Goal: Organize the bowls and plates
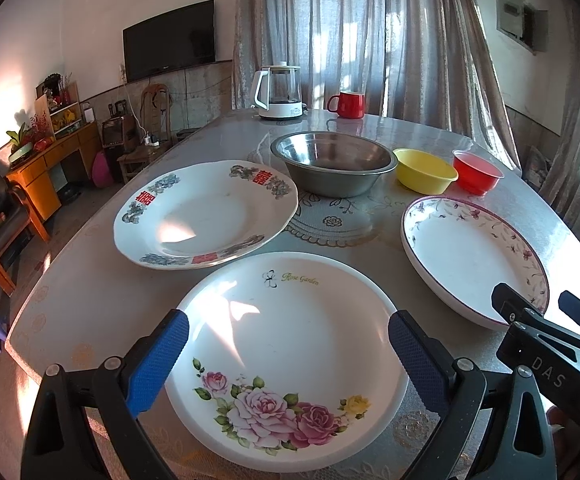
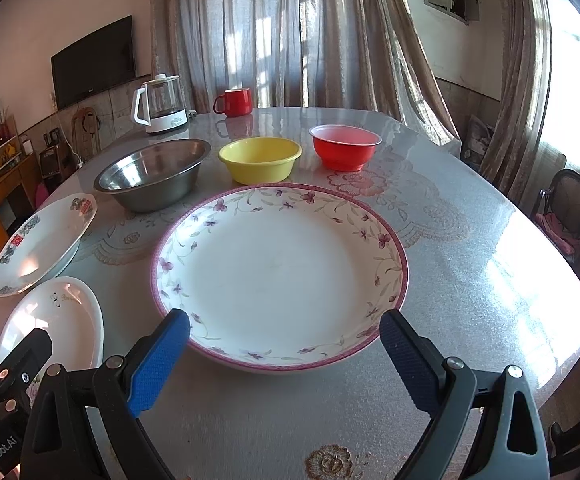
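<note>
The nearest plate, the rose plate (image 1: 290,340), carries the green script "Rose Garden" beside a small butterfly drawing near its far rim, and a spray of pink, magenta and yellow roses on its near rim. The left claw (image 1: 288,364) hangs over it with its blue-padded fingers (image 1: 158,364) spread wide, one at each side of the plate, holding nothing. Behind and to the left lies the red-character plate (image 1: 206,216), white with scalloped edge, grey-blue flower clusters and red double-happiness characters around the rim.

The right claw (image 2: 286,360) is also spread wide and empty, its fingers either side of the near edge of the pink-rimmed plate (image 2: 280,276), which has a vine of small purple flowers around its border. In the left wrist view the right claw's black body shows the letters "DAS"; in the right wrist view the other tool shows "obot.AI", partly cut off.

Further back on the desk (image 2: 469,280) stand a steel bowl (image 2: 154,174), a yellow bowl (image 2: 260,164) and a red bowl (image 2: 345,151) in a row, each apart from its neighbour. A kettle (image 2: 160,104) bears unreadable print.
</note>
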The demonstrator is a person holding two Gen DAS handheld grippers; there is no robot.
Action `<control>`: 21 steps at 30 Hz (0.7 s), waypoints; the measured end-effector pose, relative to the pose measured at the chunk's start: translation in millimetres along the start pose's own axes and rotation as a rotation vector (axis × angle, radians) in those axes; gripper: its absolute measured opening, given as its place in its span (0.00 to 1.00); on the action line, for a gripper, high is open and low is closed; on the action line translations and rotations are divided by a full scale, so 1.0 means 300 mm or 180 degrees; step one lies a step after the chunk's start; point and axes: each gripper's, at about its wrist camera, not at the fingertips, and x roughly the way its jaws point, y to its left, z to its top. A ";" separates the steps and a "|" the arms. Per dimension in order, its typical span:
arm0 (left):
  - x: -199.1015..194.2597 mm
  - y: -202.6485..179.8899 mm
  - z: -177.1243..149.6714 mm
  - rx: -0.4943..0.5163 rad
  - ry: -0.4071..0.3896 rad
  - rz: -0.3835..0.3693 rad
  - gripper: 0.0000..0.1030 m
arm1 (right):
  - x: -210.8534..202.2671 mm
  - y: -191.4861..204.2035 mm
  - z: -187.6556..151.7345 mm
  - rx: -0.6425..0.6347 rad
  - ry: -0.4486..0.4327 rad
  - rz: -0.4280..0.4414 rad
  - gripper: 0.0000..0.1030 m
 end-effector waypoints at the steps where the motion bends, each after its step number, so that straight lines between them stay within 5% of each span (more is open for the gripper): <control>1: 0.000 0.000 0.000 0.0000 0.0000 -0.0001 0.98 | 0.000 0.000 0.000 0.0000 0.0003 0.0000 0.95; 21: 0.007 -0.021 0.001 0.0069 0.0035 -0.0091 0.99 | 0.012 -0.021 0.003 0.0056 0.0037 0.0082 0.95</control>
